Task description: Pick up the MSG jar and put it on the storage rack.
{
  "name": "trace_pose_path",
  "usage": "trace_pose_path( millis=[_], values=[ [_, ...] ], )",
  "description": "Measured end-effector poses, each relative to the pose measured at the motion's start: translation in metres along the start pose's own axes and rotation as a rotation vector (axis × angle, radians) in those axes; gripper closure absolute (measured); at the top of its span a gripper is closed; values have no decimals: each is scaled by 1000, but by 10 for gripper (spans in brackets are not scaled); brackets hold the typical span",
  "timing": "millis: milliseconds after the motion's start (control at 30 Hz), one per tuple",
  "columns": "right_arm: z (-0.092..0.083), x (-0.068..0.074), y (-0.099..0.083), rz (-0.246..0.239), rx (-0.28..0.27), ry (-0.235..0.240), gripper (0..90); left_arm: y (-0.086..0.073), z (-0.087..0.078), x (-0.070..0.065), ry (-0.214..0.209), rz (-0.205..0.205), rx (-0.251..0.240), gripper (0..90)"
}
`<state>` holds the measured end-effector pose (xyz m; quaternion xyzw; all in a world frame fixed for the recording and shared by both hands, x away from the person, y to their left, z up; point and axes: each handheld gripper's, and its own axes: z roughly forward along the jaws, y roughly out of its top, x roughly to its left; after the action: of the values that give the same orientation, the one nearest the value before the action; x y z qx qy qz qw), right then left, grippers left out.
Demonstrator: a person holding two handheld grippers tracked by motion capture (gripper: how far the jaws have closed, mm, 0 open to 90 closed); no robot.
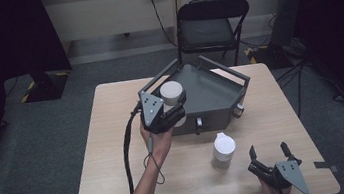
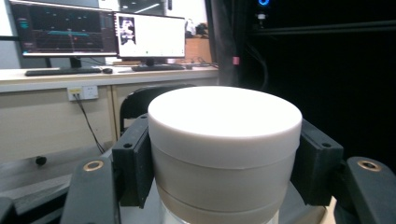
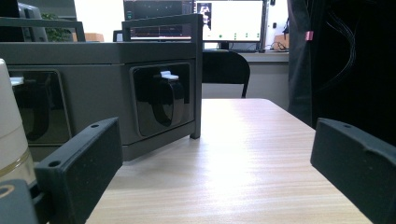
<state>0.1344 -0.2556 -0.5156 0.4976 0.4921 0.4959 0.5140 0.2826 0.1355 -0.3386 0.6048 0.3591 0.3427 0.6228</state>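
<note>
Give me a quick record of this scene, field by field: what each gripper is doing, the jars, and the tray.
left hand-held gripper: shut on white-lidded jar, held over the grey tray's near-left edge
right hand-held gripper: open, empty, low over the table's near-right part
second jar: upright on table, in front of tray
grey tray: on table, far centre

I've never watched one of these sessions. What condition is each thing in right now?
Left gripper: shut on the white-lidded jar, at the tray's edge.
Right gripper: open, empty.
Second jar: upright on the table, lid on.
Grey tray: on the table.
Folding chair: unfolded, unoccupied.
</note>
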Motion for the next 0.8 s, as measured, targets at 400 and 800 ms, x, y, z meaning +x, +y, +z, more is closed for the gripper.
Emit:
trace_pose_path(
  millis=[400,800],
  values=[
    [0,0,0,-1,0,0,12,2,42,-17,125,37,30,343],
    [0,-1,0,0,0,3,12,-10,60,-17,152,40,56,343]
  ],
)
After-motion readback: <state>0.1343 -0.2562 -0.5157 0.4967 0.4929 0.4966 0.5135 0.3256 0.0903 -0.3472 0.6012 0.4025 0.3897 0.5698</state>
